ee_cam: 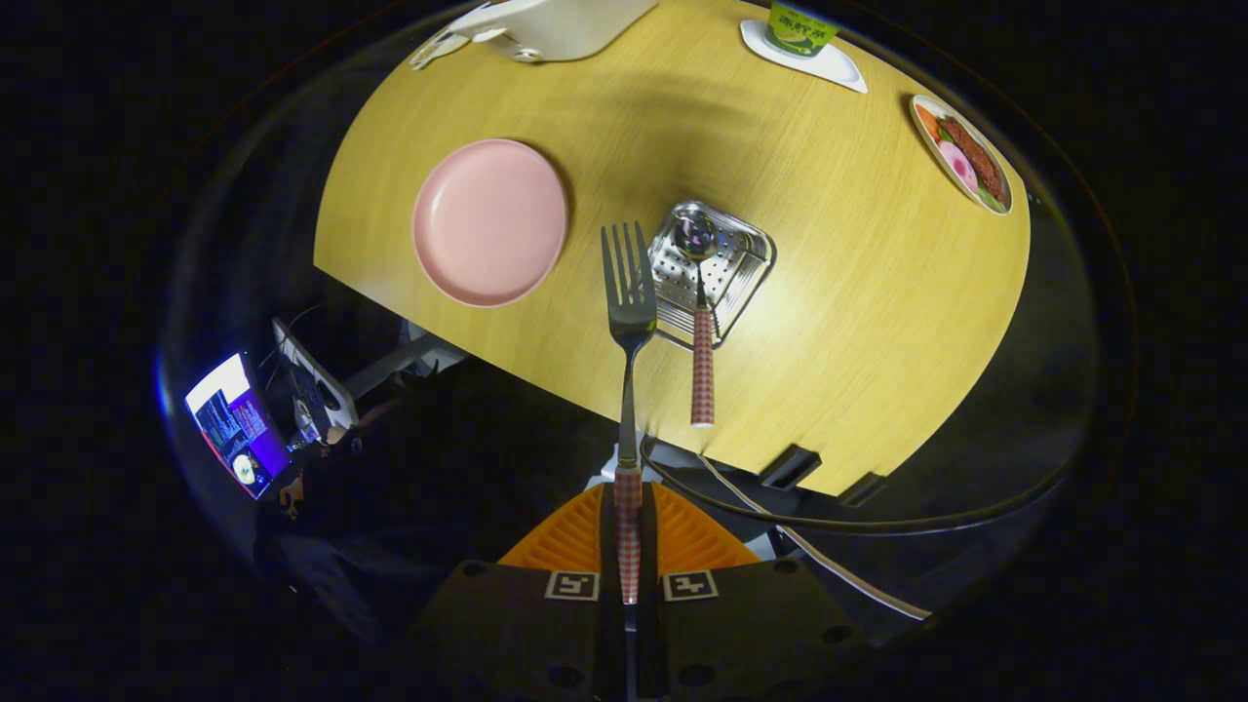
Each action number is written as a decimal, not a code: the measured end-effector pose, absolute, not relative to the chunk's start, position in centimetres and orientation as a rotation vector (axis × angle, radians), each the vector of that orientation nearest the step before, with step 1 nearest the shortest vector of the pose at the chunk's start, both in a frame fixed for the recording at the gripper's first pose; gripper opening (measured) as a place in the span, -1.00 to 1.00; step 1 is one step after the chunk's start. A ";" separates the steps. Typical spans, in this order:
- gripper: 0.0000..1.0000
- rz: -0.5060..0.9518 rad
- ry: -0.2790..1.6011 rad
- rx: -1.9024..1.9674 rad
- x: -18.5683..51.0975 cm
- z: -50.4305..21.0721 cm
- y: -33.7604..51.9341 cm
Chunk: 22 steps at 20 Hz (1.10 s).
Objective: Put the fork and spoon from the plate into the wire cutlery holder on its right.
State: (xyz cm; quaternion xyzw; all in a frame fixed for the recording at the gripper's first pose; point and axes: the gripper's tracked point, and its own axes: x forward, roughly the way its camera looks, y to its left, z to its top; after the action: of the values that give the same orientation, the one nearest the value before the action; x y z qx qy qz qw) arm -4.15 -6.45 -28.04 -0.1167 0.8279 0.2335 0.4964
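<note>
One fork [629, 292] is pinched by the hand-held gripper [628, 546]; the holder [746, 255] (spoon [700, 322] inside, just ahead) could be tipped if struck.

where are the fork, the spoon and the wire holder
fork [631, 292], gripper view, on its head just below the tines
spoon [702, 366], gripper view, on its checked handle
wire cutlery holder [749, 261], gripper view, on its right wall

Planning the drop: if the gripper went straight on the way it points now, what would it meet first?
Probably the table, just left of the wire cutlery holder. The gripper is shut on the fork; depth is unclear.
</note>
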 end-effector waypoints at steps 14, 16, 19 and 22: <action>-0.81 0.465 2.257 -0.379 -1.8 -32.7 -6.3; -0.82 0.457 2.280 -0.386 -1.4 -33.3 -6.2; -0.81 0.457 2.307 -0.398 -0.8 -33.7 -6.3; -0.78 0.461 2.312 -0.404 -0.4 -34.5 -6.2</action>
State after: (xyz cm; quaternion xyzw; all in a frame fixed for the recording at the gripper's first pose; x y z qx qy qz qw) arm -0.38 -6.24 -34.47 -0.1572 0.8994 0.1795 0.3662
